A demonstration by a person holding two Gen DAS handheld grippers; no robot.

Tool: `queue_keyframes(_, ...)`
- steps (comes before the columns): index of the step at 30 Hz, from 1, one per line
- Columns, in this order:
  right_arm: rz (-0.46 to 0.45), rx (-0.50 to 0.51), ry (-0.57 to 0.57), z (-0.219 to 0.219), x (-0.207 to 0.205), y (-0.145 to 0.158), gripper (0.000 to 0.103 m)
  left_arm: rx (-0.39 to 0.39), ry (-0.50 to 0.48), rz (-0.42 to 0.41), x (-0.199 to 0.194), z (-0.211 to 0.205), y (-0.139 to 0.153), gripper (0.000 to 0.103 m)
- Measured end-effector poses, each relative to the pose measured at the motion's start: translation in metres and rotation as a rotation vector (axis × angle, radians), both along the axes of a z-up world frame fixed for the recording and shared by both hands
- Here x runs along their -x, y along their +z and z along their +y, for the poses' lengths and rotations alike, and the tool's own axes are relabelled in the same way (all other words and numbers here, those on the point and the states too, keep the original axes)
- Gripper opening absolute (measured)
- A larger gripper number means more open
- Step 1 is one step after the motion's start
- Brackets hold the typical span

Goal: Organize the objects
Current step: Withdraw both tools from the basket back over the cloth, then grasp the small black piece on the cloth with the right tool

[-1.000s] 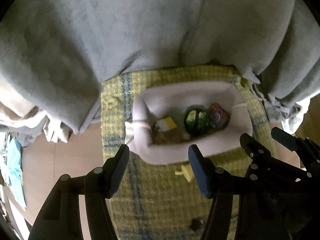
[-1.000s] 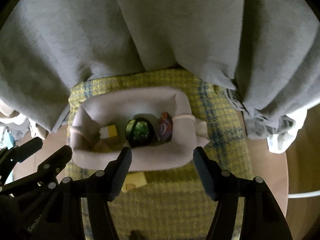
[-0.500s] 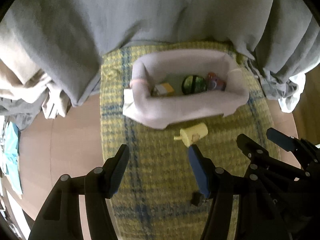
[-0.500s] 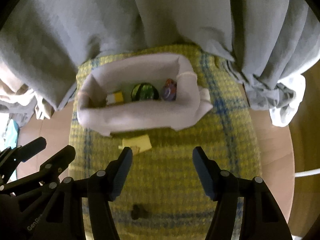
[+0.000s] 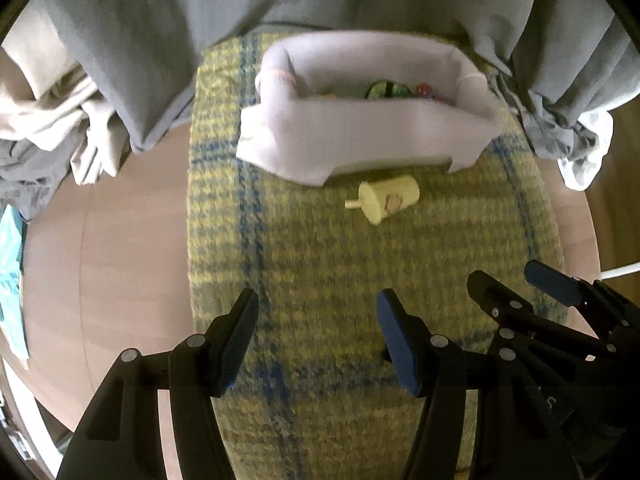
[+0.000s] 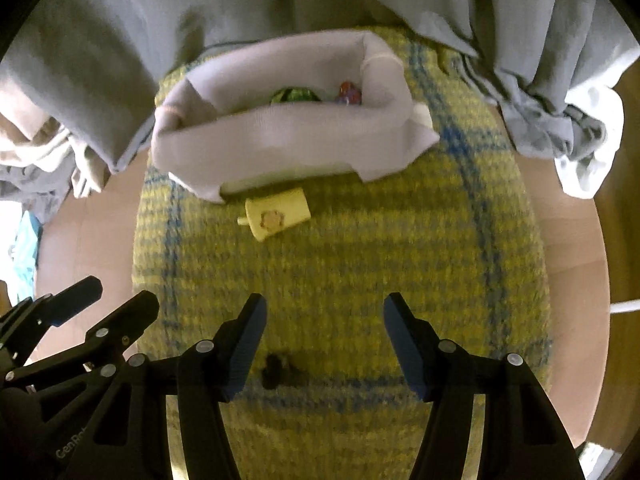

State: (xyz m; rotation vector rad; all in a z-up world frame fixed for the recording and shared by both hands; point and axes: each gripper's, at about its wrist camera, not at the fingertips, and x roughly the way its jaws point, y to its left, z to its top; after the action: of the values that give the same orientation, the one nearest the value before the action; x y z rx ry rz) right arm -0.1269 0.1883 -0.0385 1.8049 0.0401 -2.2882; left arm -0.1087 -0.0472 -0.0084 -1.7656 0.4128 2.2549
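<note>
Since the earlier frames both grippers have drawn back from the fabric bin, which now sits well ahead of the jaws instead of right at their tips, and the yellow toy cup has come fully into sight. Grey cloth drapes over everything beyond the bin. Under both sets of jaws spreads the yellow and blue woven mat, laid on a wooden table. The bin stands on the mat ahead of the jaws, with a green ball and a reddish toy peeking over its near wall. The cup lies on its side just in front of the bin, ahead of the left gripper and slightly right of its jaws, which stand wide apart and empty. The right gripper has just been closing slightly, yet its jaws are wide apart with nothing gripped; a small dark object lies on the mat between them, near the left finger.
</note>
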Motion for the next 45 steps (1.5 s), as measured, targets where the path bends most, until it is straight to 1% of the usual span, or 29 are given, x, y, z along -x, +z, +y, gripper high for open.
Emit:
queue_keyframes(4, -0.031, 0.007, 0.008, 0.0, -0.005, -0.008, 0.061, 0.008, 0.011, -0.034, -0.006, -0.007, -0.01, 0.06)
queue_keyframes(12, -0.078, 0.014, 0.025, -0.005, -0.014, -0.023, 0.061, 0.04, 0.026, -0.065, -0.012, -0.017, -0.024, 0.06)
queue_keyframes(15, -0.11, 0.023, 0.02, -0.007, -0.016, -0.031, 0.061, 0.055, 0.025, -0.076, -0.013, -0.019, -0.03, 0.06)
queue_keyframes(19, -0.16, 0.059, 0.012, -0.006, -0.018, -0.042, 0.061, 0.07, 0.029, -0.088, -0.014, -0.023, -0.036, 0.06)
queue_keyframes(22, -0.182, 0.075, 0.006, -0.007, -0.022, -0.048, 0.06, 0.082, 0.024, -0.093, -0.015, -0.025, -0.038, 0.06)
queue_keyframes(29, -0.249, 0.146, -0.022, -0.01, -0.031, -0.064, 0.055, 0.104, 0.004, -0.116, -0.015, -0.029, -0.048, 0.06)
queue_keyframes(34, -0.258, 0.158, -0.048, -0.012, -0.034, -0.073, 0.054, 0.122, -0.019, -0.127, -0.013, -0.029, -0.056, 0.06)
queue_keyframes(39, -0.285, 0.164, -0.06, -0.015, -0.034, -0.084, 0.05, 0.119, -0.026, -0.146, -0.011, -0.031, -0.064, 0.06)
queue_keyframes(45, -0.291, 0.128, -0.051, -0.021, -0.032, -0.091, 0.047, 0.113, -0.001, -0.175, -0.006, -0.036, -0.076, 0.06)
